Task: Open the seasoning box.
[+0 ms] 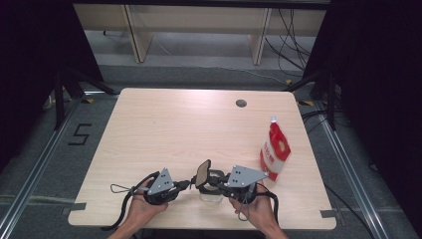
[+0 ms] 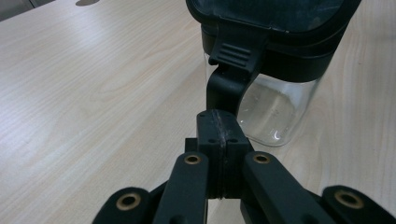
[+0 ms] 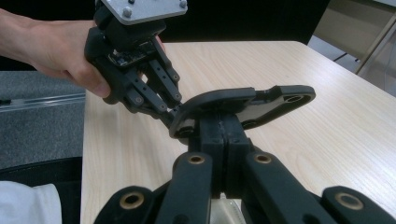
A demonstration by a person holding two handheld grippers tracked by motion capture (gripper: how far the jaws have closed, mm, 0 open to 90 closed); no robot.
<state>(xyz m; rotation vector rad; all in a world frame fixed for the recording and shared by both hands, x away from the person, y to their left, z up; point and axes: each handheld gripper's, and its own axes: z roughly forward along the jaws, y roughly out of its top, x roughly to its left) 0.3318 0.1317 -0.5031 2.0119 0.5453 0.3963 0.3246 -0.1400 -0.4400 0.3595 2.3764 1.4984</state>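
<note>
Pale wood-grain laminate covers the table [image 1: 164,134], which stands on a grey floor [image 1: 199,74] with black curtains [image 1: 30,59] at both sides and light wooden furniture legs [image 1: 134,35] beyond its far edge; metal rails [image 1: 30,174] run along the floor at left and right, a "5" [image 1: 79,134] is taped on the floor left of the table, and loose cables [image 1: 293,45] trail past its far right corner. A round grommet hole [image 1: 241,103] sits near the table's far edge. A red and white pouch [image 1: 274,151] with a white cap stands upright toward the table's right edge. Near the table's front edge, between the two hands, is a clear jar [image 1: 211,191] with a black rim and a hinged black lid [image 1: 203,173] raised on edge. The left gripper [image 1: 185,184], held in the left hand [image 1: 142,206], has its jaws pressed together on the lid's black latch tab, seen from the left gripper view with the jar [image 2: 273,109] right behind the tips. The right gripper [image 1: 211,181], held in the right hand [image 1: 256,209], has its jaws closed against each other at the lid [image 3: 243,105]; whether they pinch its edge I cannot tell
</note>
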